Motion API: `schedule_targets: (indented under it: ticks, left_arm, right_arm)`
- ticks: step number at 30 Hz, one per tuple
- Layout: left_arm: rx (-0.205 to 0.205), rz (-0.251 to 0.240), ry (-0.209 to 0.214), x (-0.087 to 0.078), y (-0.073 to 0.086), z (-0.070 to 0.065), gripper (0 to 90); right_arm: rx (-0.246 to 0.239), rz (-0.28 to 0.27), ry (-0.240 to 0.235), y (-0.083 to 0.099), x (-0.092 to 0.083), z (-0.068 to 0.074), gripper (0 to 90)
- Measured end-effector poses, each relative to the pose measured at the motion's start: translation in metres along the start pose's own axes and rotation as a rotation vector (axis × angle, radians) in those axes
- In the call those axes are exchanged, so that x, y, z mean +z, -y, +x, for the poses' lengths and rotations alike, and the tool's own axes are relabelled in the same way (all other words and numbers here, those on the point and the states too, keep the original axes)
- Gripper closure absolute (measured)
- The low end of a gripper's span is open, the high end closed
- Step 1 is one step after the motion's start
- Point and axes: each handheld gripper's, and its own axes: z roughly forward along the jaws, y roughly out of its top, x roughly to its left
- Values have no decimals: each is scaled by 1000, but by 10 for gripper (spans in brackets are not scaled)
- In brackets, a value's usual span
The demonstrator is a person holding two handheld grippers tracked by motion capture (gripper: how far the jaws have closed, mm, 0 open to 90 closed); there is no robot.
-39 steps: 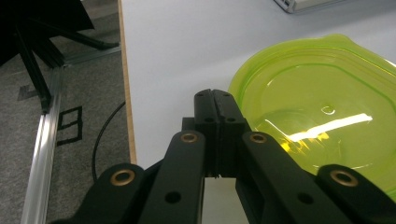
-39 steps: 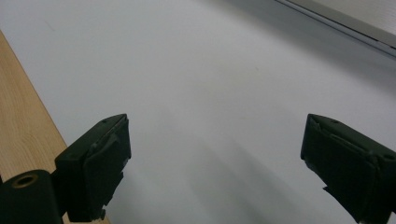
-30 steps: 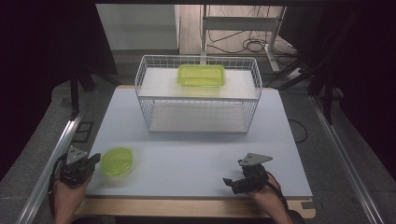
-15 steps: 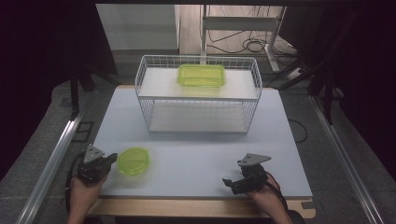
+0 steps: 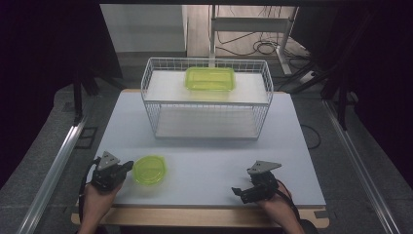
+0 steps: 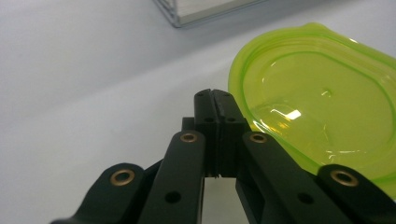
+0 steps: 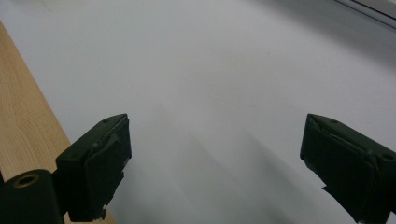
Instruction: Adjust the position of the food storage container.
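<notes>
Left claw [image 5: 127, 167] clenched, jaws pressed together w/ nothing between, tips just beside the near-left rim of the green oval lid [image 5: 150, 169]. In left gripper view, same lid [image 6: 322, 107] flat on the white tabletop [image 5: 204, 161], rim beside the closed jaw tips, touching or a hair apart, can't tell. Right claw [image 5: 237, 191] released, jaws wide apart, resting low near the front edge, well apart from the lid; bare tabletop [image 7: 224, 84] between the jaws.

Probably nudging or about to grasp the lid, w/ matching green container [image 5: 210, 78] waiting on top shelf of the wire rack [image 5: 151, 105] at the back.

To do it well:
- Open left jaws first; shut like this, only pushing possible.
- Lid thin & flat, so tilt claw low, slip one jaw under the raised rim, other on top.
- Pinch at rim, not centre; slick plastic, likely to skate across tabletop if shoved.
- Lift level, carry over rack's front wire, line up long axis w/ container.
- Keep right claw clear, or use as stop against sliding.
</notes>
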Motion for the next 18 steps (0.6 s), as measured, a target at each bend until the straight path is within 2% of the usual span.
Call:
schedule_targets:
  ticks: [6, 10, 12, 15, 18]
  left_arm:
    - [33, 10, 21, 7, -4, -12, 899]
    - [13, 15, 13, 5, -1, -5, 884]
    - [10, 33, 15, 4, 2, 0, 889]
    - [34, 64, 62, 4, 8, 2, 899]
    - [52, 89, 99, 7, 11, -4, 899]
  right_arm:
    - [-3, 3, -2, 0, 1, 0, 92]
    - [-2, 2, -1, 0, 0, 0, 92]
    - [-1, 0, 1, 1, -1, -1, 92]
    - [1, -3, 2, 1, -2, -1, 92]
    - [1, -4, 5, 1, -3, -2, 92]
